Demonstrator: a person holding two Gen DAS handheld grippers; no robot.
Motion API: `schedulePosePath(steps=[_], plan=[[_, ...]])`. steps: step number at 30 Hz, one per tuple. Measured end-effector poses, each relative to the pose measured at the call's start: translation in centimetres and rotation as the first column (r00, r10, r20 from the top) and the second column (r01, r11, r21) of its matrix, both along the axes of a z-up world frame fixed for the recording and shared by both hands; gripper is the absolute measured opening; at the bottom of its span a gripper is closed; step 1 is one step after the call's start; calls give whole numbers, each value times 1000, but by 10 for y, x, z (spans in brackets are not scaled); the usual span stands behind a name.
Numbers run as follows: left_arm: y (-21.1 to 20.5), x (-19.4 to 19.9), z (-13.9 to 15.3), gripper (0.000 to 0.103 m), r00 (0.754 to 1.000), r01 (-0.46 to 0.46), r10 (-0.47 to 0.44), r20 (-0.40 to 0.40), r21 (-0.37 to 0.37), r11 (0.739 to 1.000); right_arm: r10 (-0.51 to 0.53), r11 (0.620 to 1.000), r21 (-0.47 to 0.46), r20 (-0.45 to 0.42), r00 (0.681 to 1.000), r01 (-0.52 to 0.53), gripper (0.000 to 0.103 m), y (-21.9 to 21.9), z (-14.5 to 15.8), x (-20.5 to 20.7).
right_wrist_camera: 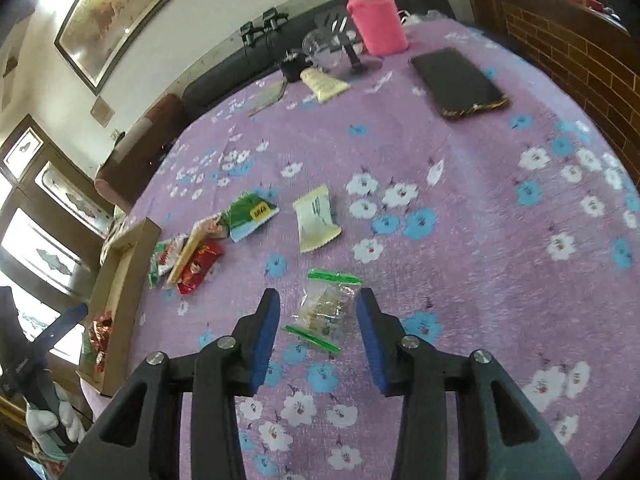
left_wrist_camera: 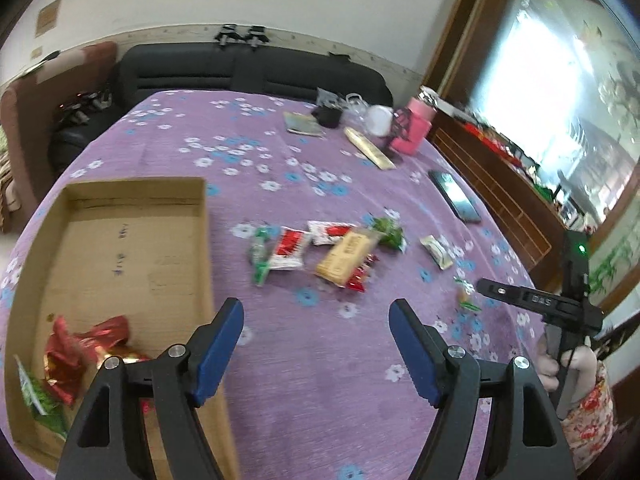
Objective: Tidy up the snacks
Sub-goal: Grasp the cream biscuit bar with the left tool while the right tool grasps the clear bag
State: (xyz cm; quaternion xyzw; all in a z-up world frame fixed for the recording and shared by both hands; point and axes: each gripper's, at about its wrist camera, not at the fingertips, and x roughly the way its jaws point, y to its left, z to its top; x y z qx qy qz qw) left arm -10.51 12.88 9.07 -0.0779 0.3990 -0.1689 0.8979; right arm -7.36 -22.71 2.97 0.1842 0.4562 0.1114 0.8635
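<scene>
While left tool point(left_wrist_camera: 316, 344) gapes empty, right tool point(right_wrist_camera: 318, 334) wide, straddling clear snack bag point(right_wrist_camera: 326, 310).

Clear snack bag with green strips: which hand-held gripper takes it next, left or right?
Right. The right hand-held gripper is open with the clear snack bag already lying between its fingers. The left hand-held gripper is open over bare cloth beside the cardboard box, well away from that bag.

Both black plastic grippers, left point(left_wrist_camera: 316, 336) and right point(right_wrist_camera: 318, 328), carry ribbed blue pads point(left_wrist_camera: 218, 346) and silver screws point(left_wrist_camera: 177, 351).
</scene>
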Motion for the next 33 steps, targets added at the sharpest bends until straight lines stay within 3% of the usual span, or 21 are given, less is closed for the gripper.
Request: schedulePosePath(steps=[8, 10, 11, 17, 26, 28, 29, 30, 31, 32, 33], plan=[[-53, 28, -11, 78, 994, 107, -105, -21, 94, 990, 31, 991, -130, 26, 999, -27, 41, 31, -6, 10], [-69, 41, -18, 78, 990, 140, -137, -38, 131, 981, 43, 985, -168, 38, 998, -36, 30, 35, -5, 11], [-74, 47, -21, 78, 988, 153, -148, -42, 142, 978, 51, 981, -188, 35, 998, -44, 16, 36, -6, 13], [-96, 90, -40, 78, 974, 226, -213, -83, 200, 953, 75, 990, -127, 65, 995, -66, 15, 30, -11, 13], [-100, 133, -75, 76, 949, 270, -227, -221, 192, 944, 99, 993, -66, 65, 993, -94, 15, 27, -12, 13], [-101, 129, -73, 67, 951, 271, -234, -204, 180, 946, 109, 993, -48, 66, 992, -106, 15, 27, -12, 13], [-100, 128, -71, 47, 949, 273, -238, -208, 156, 949, 119, 993, -27, 65, 991, -118, 14, 28, -12, 13], [-100, 126, -70, 34, 947, 276, -245, -209, 135, 952, 128, 992, -7, 66, 990, -128, 13, 27, -12, 12], [-99, 124, -68, 30, 947, 276, -248, -203, 123, 953, 136, 990, 10, 69, 988, -137, 12, 28, -12, 12], [-99, 120, -65, 28, 950, 271, -246, -191, 124, 954, 149, 988, 26, 77, 986, -152, 2, 29, -11, 11], [-98, 117, -63, 23, 954, 266, -242, -179, 121, 956, 157, 986, 37, 83, 984, -160, 1, 30, -10, 10]])
